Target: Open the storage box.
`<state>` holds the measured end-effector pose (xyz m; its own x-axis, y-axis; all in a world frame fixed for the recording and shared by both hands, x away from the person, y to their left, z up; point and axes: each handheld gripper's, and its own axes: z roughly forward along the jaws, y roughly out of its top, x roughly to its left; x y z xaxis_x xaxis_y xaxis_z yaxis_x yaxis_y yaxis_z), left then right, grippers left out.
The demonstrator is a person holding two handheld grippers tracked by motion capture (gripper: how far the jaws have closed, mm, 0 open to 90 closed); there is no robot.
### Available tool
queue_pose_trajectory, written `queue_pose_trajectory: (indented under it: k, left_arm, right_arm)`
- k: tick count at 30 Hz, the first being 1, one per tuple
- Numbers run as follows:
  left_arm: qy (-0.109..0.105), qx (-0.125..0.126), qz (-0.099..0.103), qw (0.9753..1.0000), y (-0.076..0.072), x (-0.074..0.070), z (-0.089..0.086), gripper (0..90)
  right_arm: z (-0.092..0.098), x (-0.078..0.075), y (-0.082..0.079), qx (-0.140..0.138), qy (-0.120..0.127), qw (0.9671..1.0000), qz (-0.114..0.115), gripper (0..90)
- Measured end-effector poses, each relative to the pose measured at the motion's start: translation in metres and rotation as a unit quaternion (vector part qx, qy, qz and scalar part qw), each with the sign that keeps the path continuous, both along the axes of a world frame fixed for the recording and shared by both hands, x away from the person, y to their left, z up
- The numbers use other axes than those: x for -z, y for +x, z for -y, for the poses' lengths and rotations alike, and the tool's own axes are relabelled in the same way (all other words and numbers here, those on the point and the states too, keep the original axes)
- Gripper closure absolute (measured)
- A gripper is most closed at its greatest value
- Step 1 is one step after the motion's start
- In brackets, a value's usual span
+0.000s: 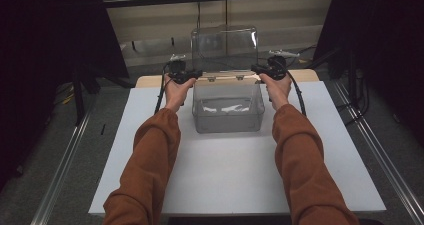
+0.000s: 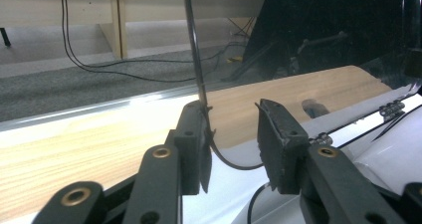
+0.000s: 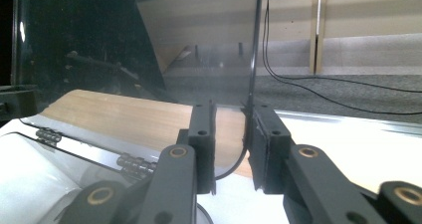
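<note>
At the far middle of the white table [image 1: 320, 150] stood a clear plastic box [image 1: 228, 107], its hinged lid [image 1: 225, 47] upright. Our left gripper [image 2: 231, 147] and right gripper [image 3: 231, 144] each had parted jaws straddling a lid side edge, not clamped. We judged lid handling underway; next, both must pinch evenly and swing together.
</note>
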<state>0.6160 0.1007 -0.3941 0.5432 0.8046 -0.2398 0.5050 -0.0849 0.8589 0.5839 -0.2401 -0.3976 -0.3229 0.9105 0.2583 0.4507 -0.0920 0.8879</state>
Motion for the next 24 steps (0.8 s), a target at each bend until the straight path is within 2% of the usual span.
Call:
queue_pose_trajectory:
  k: [5,8,9,14,24]
  left_arm:
    - [-0.003,-0.003,-0.014,0.9999,0.001,0.000,0.000,63.4]
    - [0.003,0.000,-0.016,0.9999,0.002,0.001,0.000,61.0]
    - [-0.002,0.000,-0.018,0.9998,0.003,0.001,-0.001,61.0]
    - [0.001,0.001,-0.027,0.9996,0.004,0.003,0.000,58.0]
    - [-0.009,-0.008,-0.048,0.9988,0.006,0.005,0.000,53.9]
  right_arm:
    - [0.001,0.002,0.002,0.001,0.012,0.9999,-0.012,72.0]
    - [0.000,-0.001,0.006,-0.005,-0.005,0.9996,-0.028,70.2]
    - [0.001,-0.001,0.006,-0.006,-0.002,0.9995,-0.031,70.4]
    - [0.002,0.002,0.009,-0.006,0.012,0.9992,-0.039,69.1]
    - [0.002,0.009,0.011,-0.002,0.036,0.9977,-0.057,64.2]
